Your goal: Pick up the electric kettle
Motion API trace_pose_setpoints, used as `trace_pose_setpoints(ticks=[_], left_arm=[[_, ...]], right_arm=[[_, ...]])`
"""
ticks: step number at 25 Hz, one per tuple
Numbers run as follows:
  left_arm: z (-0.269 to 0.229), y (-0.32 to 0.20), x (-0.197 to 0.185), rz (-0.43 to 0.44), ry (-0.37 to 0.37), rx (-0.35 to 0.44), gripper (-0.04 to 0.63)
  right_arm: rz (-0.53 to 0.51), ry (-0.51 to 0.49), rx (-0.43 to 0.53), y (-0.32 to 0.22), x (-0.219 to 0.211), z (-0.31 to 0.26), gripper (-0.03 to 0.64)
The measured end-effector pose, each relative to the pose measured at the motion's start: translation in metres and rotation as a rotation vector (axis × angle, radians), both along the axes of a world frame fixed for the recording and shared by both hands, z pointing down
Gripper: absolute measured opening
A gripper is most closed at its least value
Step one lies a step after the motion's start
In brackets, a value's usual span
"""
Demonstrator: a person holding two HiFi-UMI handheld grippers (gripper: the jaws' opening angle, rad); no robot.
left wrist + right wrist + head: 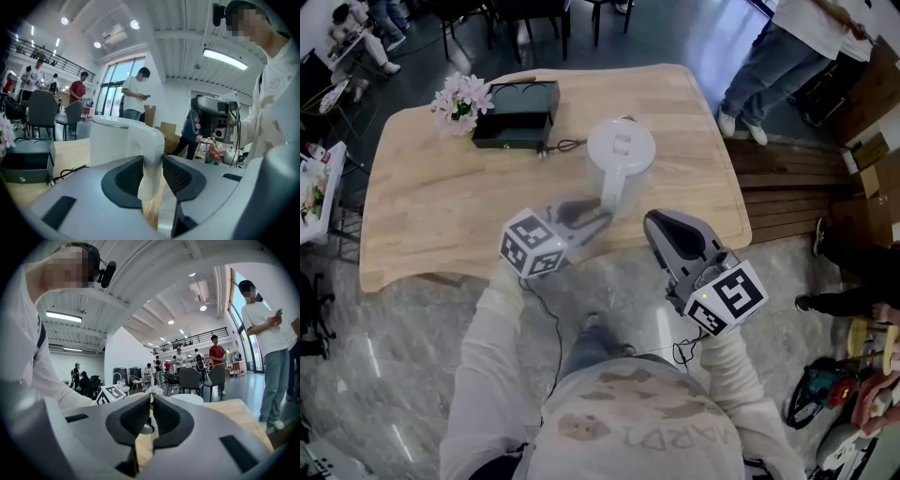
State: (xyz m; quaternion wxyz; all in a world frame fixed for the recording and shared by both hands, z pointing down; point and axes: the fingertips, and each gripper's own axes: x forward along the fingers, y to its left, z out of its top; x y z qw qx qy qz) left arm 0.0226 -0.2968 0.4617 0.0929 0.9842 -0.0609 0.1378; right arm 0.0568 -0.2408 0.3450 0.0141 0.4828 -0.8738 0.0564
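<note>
Nearest, the right hand-held gripper (664, 223) hung empty, jaws almost together, while the left hand-held gripper (600, 214) straddled the handle (151, 140) of the electric kettle (621, 150) standing on the bench (431, 206), jaws part-open, seemingly placed for lifting

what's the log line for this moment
left gripper: open, jaws around kettle handle | kettle: upright on table, not lifted | right gripper: shut, empty

Glossy white plastic kettle (621, 150), matt wooden table (441, 206)

Open office hall: mezzanine (201, 338), chairs (197, 378)
</note>
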Motion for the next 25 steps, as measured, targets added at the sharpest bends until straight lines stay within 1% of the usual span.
trace_pose_setpoints(ticks=[8, 12, 15, 20, 25], left_arm=[[0.0, 0.002, 0.012, 0.161, 0.035, -0.054, 0.117], [0.0, 0.007, 0.025, 0.24, 0.045, -0.057, 0.117], [0.001, 0.011, 0.036, 0.279, 0.055, -0.049, 0.118], [0.001, 0.017, 0.053, 0.298, 0.086, -0.045, 0.121], [0.002, 0.018, 0.067, 0.26, 0.119, -0.047, 0.124]], right_arm=[[0.026, 0.004, -0.021, -0.013, 0.008, 0.006, 0.026], [0.042, 0.005, -0.031, -0.02, 0.014, 0.009, 0.026], [0.057, 0.005, -0.035, -0.024, 0.019, 0.011, 0.026], [0.077, 0.005, -0.04, -0.029, 0.027, 0.013, 0.026], [0.096, 0.003, -0.047, -0.032, 0.033, 0.017, 0.026]])
